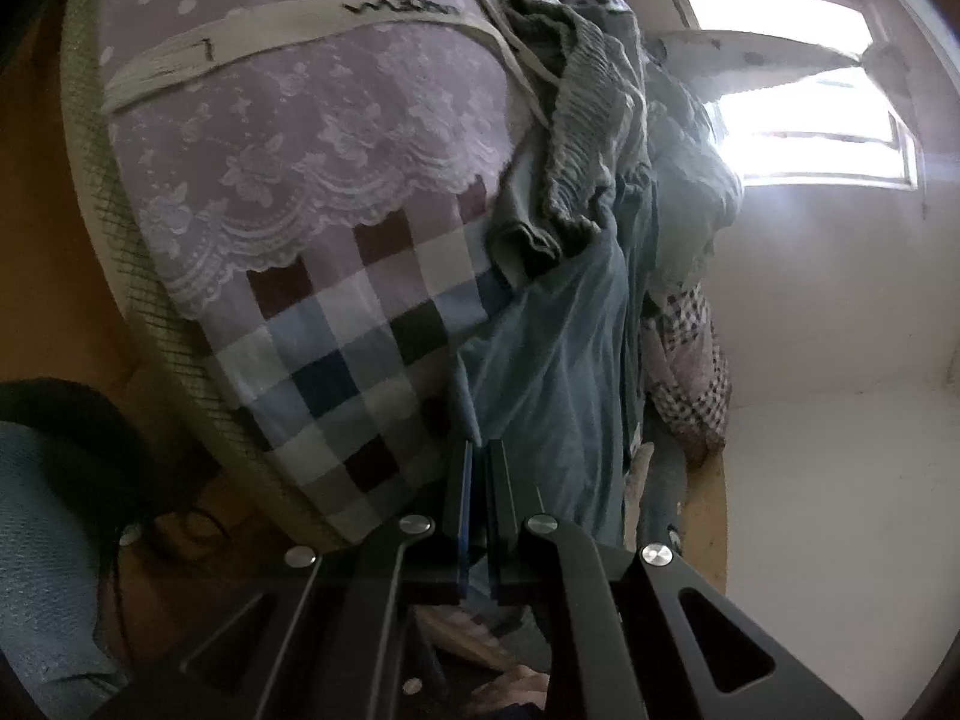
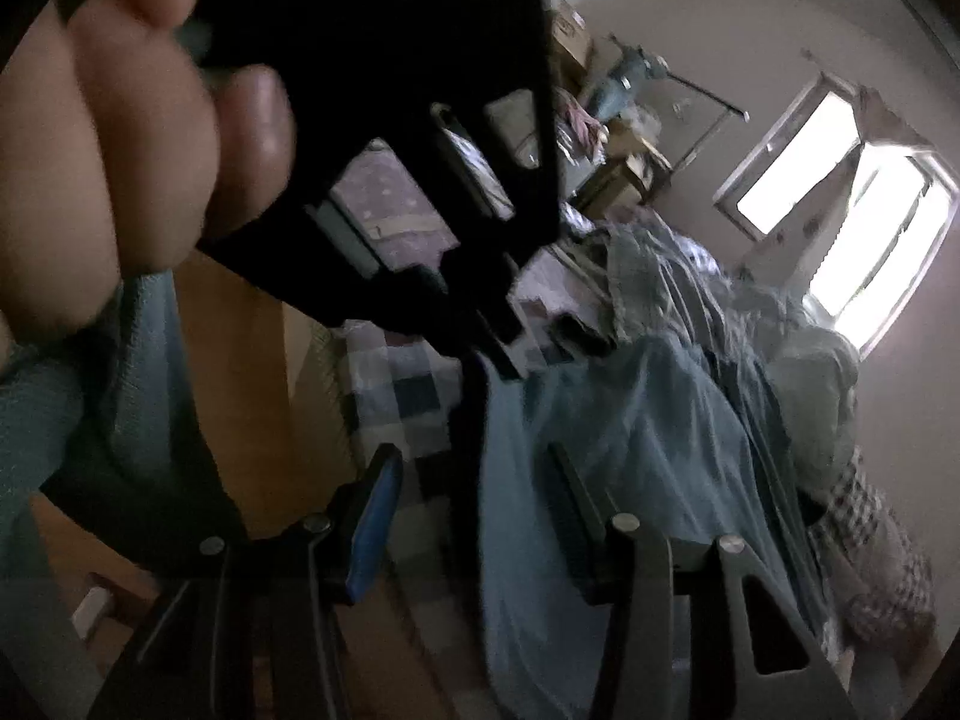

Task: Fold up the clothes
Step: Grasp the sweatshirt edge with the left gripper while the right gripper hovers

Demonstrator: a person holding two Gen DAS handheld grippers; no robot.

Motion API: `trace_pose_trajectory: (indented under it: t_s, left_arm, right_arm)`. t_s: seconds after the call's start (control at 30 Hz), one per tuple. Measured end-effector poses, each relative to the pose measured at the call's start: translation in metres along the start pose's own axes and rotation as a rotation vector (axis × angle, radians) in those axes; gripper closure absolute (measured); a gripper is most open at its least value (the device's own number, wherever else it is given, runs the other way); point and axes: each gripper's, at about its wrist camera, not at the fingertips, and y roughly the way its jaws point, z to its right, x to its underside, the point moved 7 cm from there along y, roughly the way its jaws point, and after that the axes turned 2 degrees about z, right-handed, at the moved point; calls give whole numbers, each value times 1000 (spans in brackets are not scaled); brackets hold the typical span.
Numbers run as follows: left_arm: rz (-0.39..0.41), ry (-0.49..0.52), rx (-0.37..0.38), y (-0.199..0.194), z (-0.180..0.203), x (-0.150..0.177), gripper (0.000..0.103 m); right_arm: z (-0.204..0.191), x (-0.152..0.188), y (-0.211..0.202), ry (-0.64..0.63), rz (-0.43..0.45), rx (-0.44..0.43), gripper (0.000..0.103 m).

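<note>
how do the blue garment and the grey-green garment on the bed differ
The blue garment is smooth and hangs long over the bed's edge; the grey-green garment is ribbed and lies bunched higher up on the bed.
The left gripper is shut on the blue garment's edge; nothing holds the grey-green garment.
Both rest partly on the checked bedcover.

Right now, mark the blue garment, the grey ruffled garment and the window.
blue garment (image 1: 552, 360), left wrist view, middle of its draped cloth
grey ruffled garment (image 1: 576, 120), left wrist view, its gathered band
window (image 2: 870, 222), right wrist view, bright pane
</note>
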Motion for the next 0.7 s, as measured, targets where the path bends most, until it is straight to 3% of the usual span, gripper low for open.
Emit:
trace_pose_trajectory:
  t_s: [0.27, 0.47, 0.5, 0.57, 0.6, 0.7]
  left_arm:
    - [-15, -17, 45, -5, 4, -3, 101]
    - [-19, -15, 65, -8, 8, -4, 101]
    - [-20, -17, 64, -8, 8, -4, 101]
    - [-22, -17, 60, -7, 7, -3, 101]
    - [-22, -19, 56, -7, 6, -2, 101]
    - [-10, -44, 47, -7, 1, -3, 100]
  right_arm:
    - [-8, 12, 21, -88, -16, 27, 59]
    - [-19, 19, 30, -161, 3, 110, 59]
    - [-17, 20, 32, -153, -1, 119, 61]
    - [-9, 21, 36, -134, -13, 145, 79]
    - [-5, 21, 38, -123, -20, 159, 94]
    - [7, 19, 42, -89, -20, 165, 101]
